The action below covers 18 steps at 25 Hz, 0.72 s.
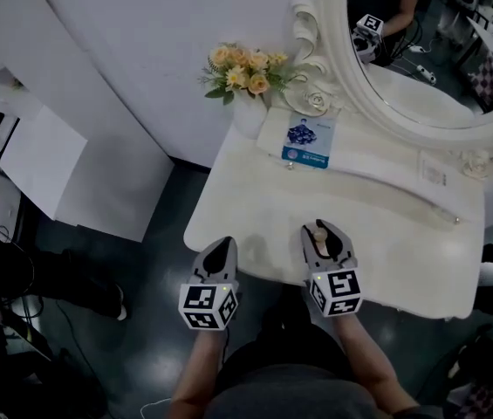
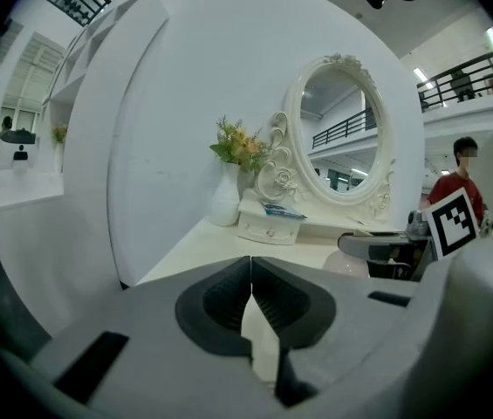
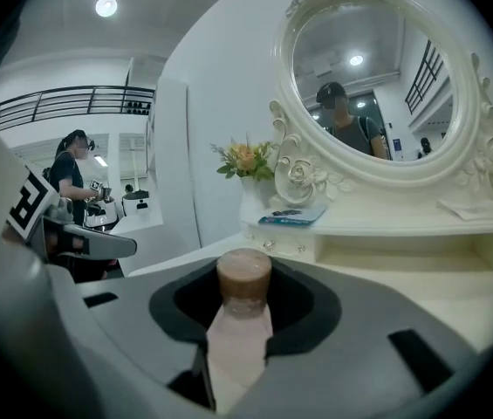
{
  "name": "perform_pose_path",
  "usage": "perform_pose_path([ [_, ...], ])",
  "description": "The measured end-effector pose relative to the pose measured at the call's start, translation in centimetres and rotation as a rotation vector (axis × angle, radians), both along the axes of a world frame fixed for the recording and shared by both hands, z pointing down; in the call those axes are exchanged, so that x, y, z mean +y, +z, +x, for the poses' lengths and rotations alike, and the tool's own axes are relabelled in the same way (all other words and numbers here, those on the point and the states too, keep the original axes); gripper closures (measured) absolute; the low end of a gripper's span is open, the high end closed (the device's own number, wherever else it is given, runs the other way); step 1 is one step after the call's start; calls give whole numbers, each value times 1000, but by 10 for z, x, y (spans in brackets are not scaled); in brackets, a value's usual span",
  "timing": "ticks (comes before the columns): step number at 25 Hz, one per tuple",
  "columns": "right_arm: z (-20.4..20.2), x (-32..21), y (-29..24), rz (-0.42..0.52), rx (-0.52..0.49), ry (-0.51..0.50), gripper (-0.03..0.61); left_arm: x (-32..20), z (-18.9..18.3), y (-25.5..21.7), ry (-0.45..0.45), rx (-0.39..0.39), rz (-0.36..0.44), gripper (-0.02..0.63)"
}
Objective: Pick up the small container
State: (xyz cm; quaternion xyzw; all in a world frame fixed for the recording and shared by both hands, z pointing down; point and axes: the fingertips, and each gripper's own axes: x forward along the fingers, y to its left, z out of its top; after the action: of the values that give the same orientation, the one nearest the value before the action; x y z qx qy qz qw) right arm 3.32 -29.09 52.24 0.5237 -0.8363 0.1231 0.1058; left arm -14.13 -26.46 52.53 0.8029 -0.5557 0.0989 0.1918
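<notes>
The small container (image 3: 239, 321) is a pale pink bottle with a brown cap (image 3: 244, 279). It stands upright between the jaws of my right gripper (image 3: 242, 317), which is shut on it. In the head view the small container (image 1: 320, 236) shows inside the right gripper (image 1: 325, 238) over the front of the white dressing table (image 1: 255, 208). My left gripper (image 1: 221, 250) hovers at the table's front edge to the left, jaws shut with nothing between them; the left gripper (image 2: 251, 299) shows the same closed jaws in its own view.
A white vase of yellow flowers (image 1: 244, 75) stands at the back left of the table. Beside it a blue booklet (image 1: 309, 140) lies on a raised drawer shelf (image 1: 377, 168) under an oval mirror (image 1: 421, 51). A person (image 2: 460, 177) stands in the background.
</notes>
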Motion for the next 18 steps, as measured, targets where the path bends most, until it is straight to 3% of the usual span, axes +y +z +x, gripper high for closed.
perform_pose_path([
  [18, 15, 40, -94, 189, -71, 29, 446, 26, 11, -28, 51, -1, 80, 607],
])
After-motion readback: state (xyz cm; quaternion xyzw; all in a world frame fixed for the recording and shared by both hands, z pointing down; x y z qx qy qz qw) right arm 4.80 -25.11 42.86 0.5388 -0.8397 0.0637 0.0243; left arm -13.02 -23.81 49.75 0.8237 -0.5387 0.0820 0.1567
